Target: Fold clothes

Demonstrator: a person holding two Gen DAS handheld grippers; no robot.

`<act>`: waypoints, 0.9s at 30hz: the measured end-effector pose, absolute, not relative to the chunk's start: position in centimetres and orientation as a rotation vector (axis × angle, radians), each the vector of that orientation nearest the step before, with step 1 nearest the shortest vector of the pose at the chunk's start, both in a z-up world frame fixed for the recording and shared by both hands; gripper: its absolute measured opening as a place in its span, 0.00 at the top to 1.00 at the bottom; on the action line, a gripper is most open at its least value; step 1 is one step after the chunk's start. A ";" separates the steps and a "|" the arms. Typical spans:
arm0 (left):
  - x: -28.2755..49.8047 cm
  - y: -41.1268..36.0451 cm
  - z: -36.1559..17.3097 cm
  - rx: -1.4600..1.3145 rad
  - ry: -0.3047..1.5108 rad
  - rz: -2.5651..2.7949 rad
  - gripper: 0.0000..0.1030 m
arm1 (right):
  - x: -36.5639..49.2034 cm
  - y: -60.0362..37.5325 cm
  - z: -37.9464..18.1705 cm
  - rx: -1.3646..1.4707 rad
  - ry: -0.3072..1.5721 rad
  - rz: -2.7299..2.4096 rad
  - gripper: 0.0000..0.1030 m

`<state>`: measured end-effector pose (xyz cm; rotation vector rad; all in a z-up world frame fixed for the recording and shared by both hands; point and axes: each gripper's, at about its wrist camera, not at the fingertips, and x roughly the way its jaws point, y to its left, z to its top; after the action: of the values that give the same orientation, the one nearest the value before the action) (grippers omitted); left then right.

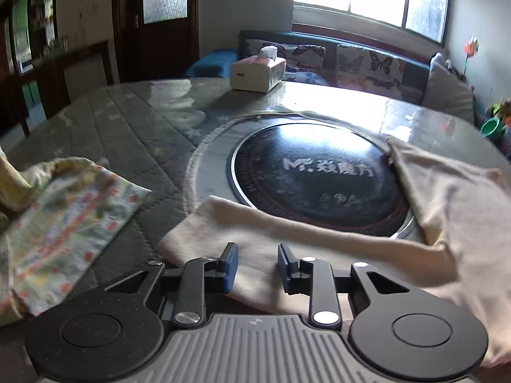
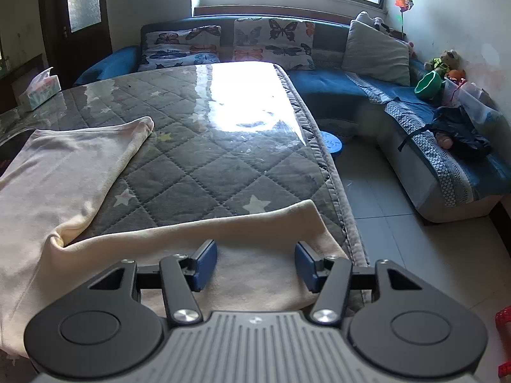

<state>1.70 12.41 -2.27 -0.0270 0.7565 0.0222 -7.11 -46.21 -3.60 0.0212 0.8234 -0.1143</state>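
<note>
Left wrist view: the left gripper [image 1: 257, 268] hangs parted and empty over a cream garment [image 1: 453, 210] lying across the table [image 1: 127, 121]. Right wrist view: the right gripper [image 2: 255, 265], wide apart, grips nothing above the garment's sleeve [image 2: 198, 233]

Black round cooktop [image 1: 319, 188], table centre: white lettering "Mr." plus Chinese characters across its middle; smaller marks at its 6 o'clock, ring text around rim, both unreadable.

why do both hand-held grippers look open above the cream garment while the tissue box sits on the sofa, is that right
Not quite: the tissue box sits on the table, as the left wrist view shows. Both the left hand-held gripper and right hand-held gripper are open above the cream garment.
</note>
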 end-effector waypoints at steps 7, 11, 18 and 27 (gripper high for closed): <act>1.5 13.0 -1.8 -0.050 0.769 0.050 0.70 | -7.0 -46.2 -3.6 0.019 0.821 -0.111 0.43; 1.4 12.8 -1.3 -0.075 0.774 0.042 0.59 | -7.3 -46.0 -3.4 0.033 0.816 -0.111 0.43; 0.5 8.5 0.7 -0.078 0.743 -0.106 0.37 | -8.3 -46.0 -3.1 0.064 0.798 -0.142 0.43; 0.1 2.5 1.6 -0.066 0.722 -0.285 0.12 | -9.1 -47.2 -3.1 0.096 0.782 -0.216 0.43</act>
<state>0.13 2.49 1.57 -0.0663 0.7224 -0.2850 -9.09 -47.22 -3.11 0.0965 0.7822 -0.2163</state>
